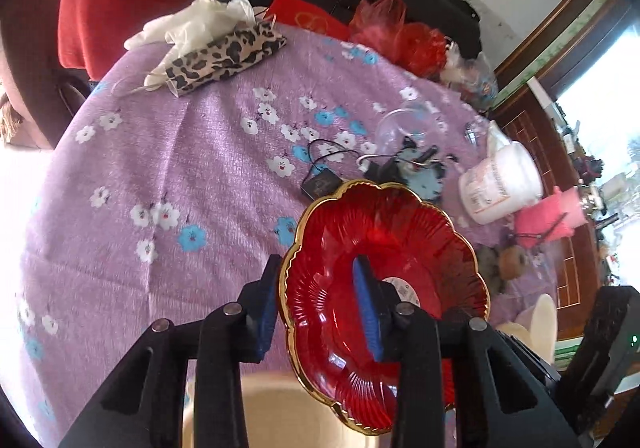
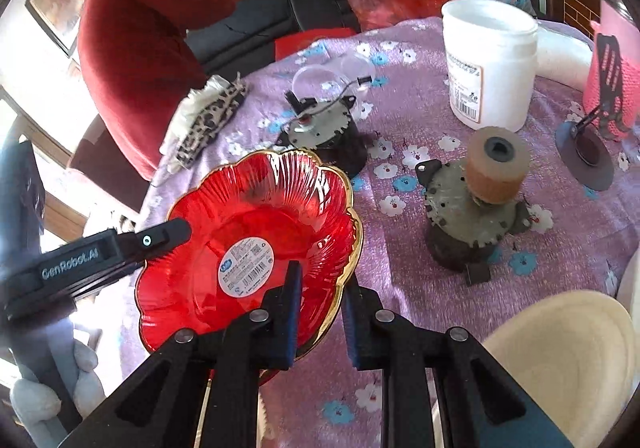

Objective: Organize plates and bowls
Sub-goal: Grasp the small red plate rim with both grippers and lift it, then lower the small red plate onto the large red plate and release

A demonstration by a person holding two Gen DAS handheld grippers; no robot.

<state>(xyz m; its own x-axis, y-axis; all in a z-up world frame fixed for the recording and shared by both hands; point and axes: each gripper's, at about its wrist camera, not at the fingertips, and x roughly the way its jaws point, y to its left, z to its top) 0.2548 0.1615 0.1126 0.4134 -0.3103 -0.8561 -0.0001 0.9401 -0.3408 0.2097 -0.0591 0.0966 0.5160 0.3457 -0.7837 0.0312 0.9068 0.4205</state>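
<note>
Plate [image 2: 248,248] tilted above the tablecloth [image 2: 400,328], left gripper [image 1: 320,308] astride one rim, right gripper [image 2: 320,312] astride the opposite rim, tub [image 2: 488,59] standing behind two motors [image 2: 468,215], pouch [image 1: 224,59] at far edge, bowl [image 2: 568,368] nearest right.

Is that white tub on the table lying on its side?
No, in the right wrist view the white tub stands upright on the purple tablecloth, open mouth up.

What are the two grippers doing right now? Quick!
Left gripper: shut on the red plate's rim.
Right gripper: shut on the same plate's rim.
</note>
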